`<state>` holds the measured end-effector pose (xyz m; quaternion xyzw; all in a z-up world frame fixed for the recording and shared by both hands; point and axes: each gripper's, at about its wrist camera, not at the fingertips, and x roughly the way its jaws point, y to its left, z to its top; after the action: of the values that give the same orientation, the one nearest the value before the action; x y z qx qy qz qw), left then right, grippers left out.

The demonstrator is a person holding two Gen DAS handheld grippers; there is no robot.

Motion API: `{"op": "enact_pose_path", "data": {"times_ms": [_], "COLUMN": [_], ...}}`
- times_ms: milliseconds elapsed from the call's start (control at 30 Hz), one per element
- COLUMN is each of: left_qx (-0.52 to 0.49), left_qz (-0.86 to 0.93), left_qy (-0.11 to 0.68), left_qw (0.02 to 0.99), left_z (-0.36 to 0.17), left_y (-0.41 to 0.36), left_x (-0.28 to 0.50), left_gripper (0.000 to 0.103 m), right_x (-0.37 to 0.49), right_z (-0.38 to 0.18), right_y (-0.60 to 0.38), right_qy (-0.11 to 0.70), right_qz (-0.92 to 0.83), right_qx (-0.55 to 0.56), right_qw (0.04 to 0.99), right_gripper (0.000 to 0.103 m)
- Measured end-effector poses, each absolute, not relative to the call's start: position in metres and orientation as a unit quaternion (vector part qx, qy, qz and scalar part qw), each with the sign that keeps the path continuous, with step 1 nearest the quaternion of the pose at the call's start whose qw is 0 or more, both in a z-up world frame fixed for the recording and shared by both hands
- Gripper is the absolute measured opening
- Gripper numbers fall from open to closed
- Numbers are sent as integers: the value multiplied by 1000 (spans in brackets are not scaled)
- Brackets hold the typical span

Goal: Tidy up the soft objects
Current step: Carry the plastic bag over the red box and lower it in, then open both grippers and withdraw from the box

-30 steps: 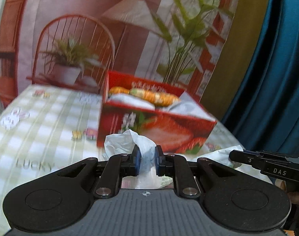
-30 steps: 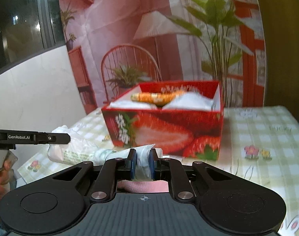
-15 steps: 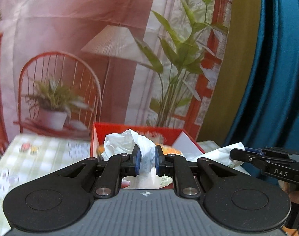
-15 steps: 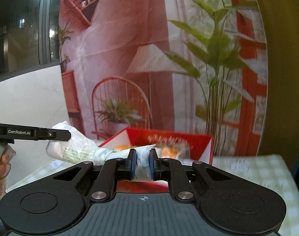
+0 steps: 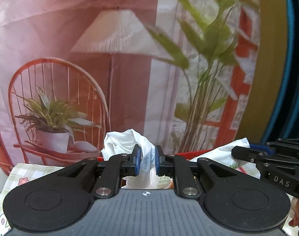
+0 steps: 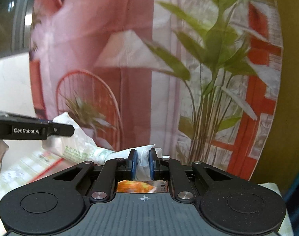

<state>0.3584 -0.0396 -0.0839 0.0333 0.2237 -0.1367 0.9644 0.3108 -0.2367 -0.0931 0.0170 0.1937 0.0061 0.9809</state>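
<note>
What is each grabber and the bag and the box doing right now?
left gripper: shut on the plastic bag.
right gripper: shut on the plastic bag.
plastic bag: crumpled, held up between both grippers.
red box: mostly hidden; only its rim shows.

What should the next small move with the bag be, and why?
Probably lower both grippers together toward the red box. The left gripper and the right gripper each pinch one end of the white plastic bag, which hangs between them above the box's rim, so it looks ready to go down inside rather than be released from this height.
</note>
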Motion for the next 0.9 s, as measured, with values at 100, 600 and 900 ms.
{"op": "enact_pose_path", "data": {"times_ms": [100,600,900], "left_qx": [30,69,88], "left_qz": [-130,-151,-168], "left_qy": [238,362,402], "left_qw": [962,917,896], "left_z": [-95,-136,-149], "left_y": [-41,-51,-58], "left_x": [377,431,430], "left_gripper": [16,16,15], "right_x": [334,407,414], "right_z": [-103,-137,-155], "right_y": [-239,-238,-234], "right_qy": [216,356,418], "right_qz": [-2,10,26], "right_qx": [1,-57,-51], "right_qw": [976,933,907], "right_gripper": [12,11,11]}}
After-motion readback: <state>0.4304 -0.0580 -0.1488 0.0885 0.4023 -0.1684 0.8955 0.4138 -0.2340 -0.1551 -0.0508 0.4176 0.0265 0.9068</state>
